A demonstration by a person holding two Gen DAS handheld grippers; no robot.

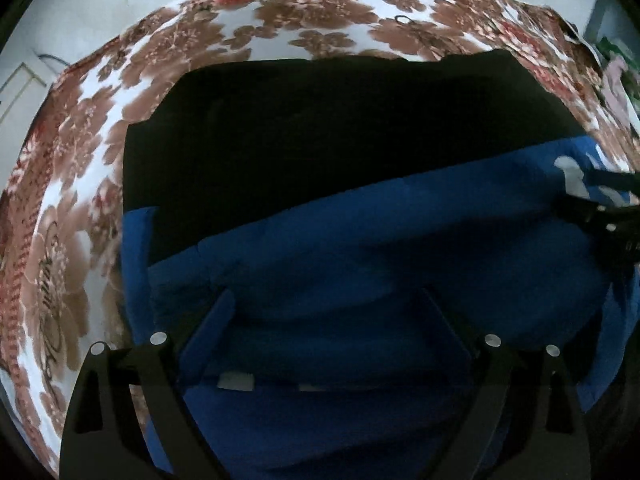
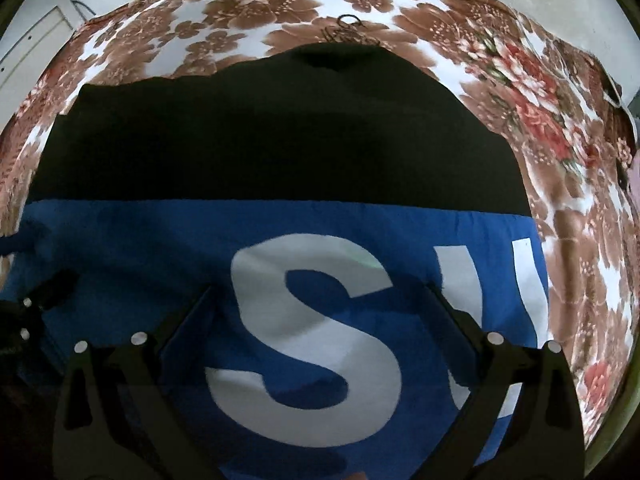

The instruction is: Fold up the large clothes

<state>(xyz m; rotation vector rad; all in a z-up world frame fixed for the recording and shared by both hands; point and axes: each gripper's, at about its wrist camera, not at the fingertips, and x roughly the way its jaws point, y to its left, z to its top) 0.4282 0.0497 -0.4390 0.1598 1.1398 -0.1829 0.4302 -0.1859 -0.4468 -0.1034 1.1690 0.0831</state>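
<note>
A large garment lies flat on a flowered bed cover. Its far half is black and its near half is blue, with big white letters in the right wrist view. My left gripper is open just above the blue cloth, with nothing between its fingers. My right gripper is open above the white letter S, also empty. The right gripper shows at the right edge of the left wrist view. The left gripper shows at the left edge of the right wrist view.
The flowered brown, red and white cover spreads around the garment on all visible sides. A pale wall stands behind the bed. Some pink and green items lie at the far right.
</note>
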